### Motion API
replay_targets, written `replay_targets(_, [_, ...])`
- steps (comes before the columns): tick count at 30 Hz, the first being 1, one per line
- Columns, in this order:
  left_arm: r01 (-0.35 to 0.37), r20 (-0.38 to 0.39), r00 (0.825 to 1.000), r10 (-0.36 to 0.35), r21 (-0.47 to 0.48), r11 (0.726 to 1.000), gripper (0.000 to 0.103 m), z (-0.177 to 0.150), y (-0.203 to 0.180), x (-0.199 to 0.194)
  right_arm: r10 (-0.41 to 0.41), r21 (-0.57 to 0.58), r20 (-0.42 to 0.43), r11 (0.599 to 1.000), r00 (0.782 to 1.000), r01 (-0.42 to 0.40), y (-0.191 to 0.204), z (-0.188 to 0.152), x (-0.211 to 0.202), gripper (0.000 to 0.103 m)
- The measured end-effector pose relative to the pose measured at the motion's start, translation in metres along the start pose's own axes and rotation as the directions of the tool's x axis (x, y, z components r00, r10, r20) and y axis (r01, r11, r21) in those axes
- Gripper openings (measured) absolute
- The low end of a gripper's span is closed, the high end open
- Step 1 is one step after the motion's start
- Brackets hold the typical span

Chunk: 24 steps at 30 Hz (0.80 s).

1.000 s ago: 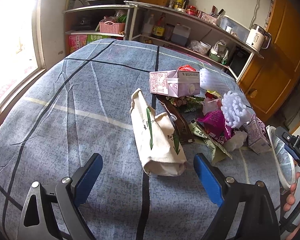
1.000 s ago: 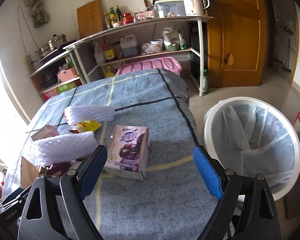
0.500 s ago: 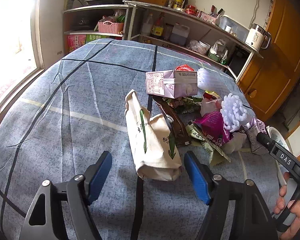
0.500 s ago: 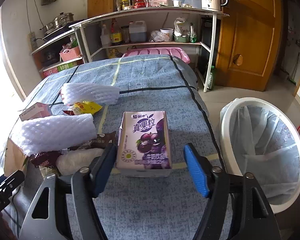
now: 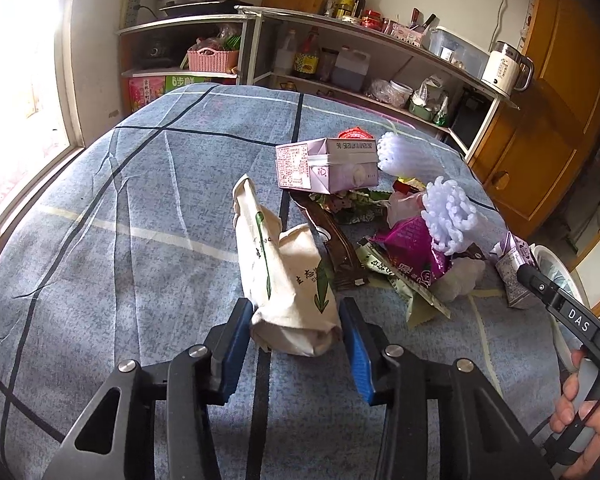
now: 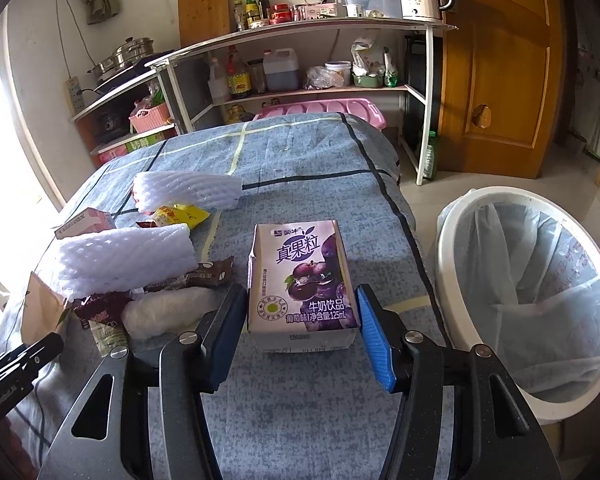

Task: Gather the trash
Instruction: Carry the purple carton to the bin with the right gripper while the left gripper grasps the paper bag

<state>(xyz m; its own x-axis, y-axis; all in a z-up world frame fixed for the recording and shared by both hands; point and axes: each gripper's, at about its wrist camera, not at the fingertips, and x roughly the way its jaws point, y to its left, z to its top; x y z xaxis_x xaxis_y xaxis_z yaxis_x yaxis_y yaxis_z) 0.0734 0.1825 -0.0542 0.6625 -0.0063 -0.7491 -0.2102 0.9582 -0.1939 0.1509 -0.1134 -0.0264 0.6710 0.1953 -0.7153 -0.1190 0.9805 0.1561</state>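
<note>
While the left gripper [image 5: 296,334] closes its jaws around the near end of the paper bag [image 5: 284,276], the blue pads stand right at the bag's sides, the left one touching the paper; whether they press yet is hard to say. That bag lies on the blue cloth [image 5: 140,184], at the near left edge of the trash heap. Beyond the bag sits a pink carton [image 5: 328,164], with foam netting [image 5: 448,214] and a purple wrapper [image 5: 412,242] to its right.

Further right of the bag, the right gripper [image 6: 300,322] has its jaws set about the purple juice box [image 6: 300,280], both pads against the box's sides, the box resting on the cloth. Off the table's edge beyond the box stands a white bin [image 6: 452,220], lined with a clear bag.
</note>
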Motion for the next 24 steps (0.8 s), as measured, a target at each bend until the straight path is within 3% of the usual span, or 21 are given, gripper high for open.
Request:
replay_targets(11, [0.021,0.071,0.997,-0.024,0.053,0.998,0.045,-0.004,-0.027,-0.035,0.037,0.009,0.048,0.999,0.998,-0.037,-0.017,-0.003,-0.030,0.056])
replay_targets(24, [0.163,0.099,0.978,-0.184,0.192,0.968,0.045,0.007,-0.114,-0.057,0.001,0.042,0.109,0.999,0.994,-0.006,-0.064,0.003,-0.074,0.056])
